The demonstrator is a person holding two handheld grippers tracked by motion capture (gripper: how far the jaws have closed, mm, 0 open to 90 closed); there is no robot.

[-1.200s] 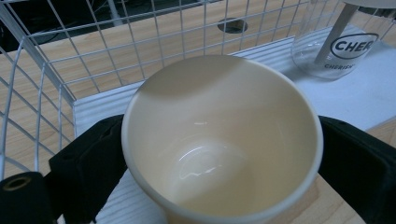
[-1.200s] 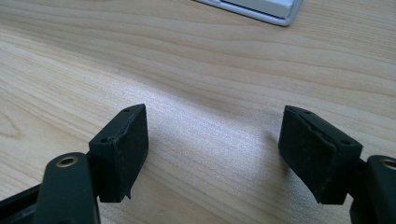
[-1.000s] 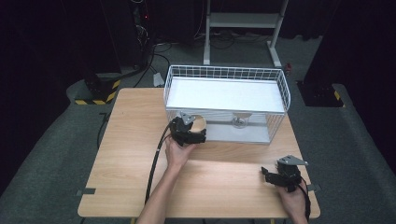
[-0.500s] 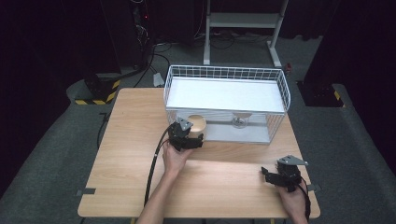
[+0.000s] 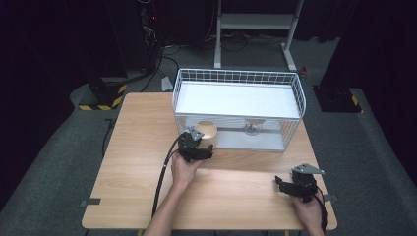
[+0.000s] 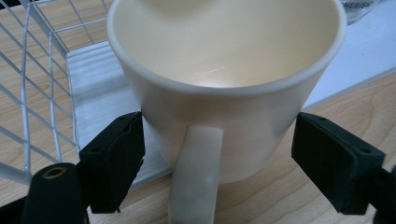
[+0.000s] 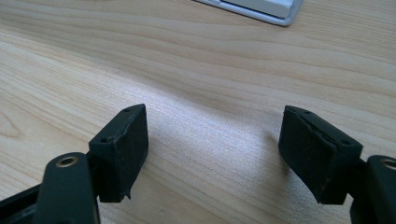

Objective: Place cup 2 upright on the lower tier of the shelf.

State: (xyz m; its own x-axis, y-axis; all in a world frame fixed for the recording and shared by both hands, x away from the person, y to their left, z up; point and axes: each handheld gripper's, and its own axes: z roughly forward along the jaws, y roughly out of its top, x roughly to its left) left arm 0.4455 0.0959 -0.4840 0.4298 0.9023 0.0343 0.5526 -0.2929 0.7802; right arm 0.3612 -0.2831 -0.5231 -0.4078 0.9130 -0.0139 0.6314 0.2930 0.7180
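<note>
Cream mug (image 6: 224, 88) empty, between spread left gripper (image 6: 233, 161) jaws. White wire basket (image 5: 295, 88) holds glass (image 5: 253, 129). Right gripper (image 7: 229, 154) spread, empty.

Mug (image 6: 224, 88): its far rim is cut by the top edge of the left gripper view; its base is hidden behind its own handle (image 6: 194, 177).
Glass (image 6: 362, 9): only a corner with part of some letters shows; the rest is cut off.
Object in the basket (image 5: 254, 127): in the high view too small to tell what it is.
Left claw (image 5: 202, 145): its tips are hidden under its body in the high view.
Right forearm: cut by the bottom edge, near the tabletop's right corner.
</note>
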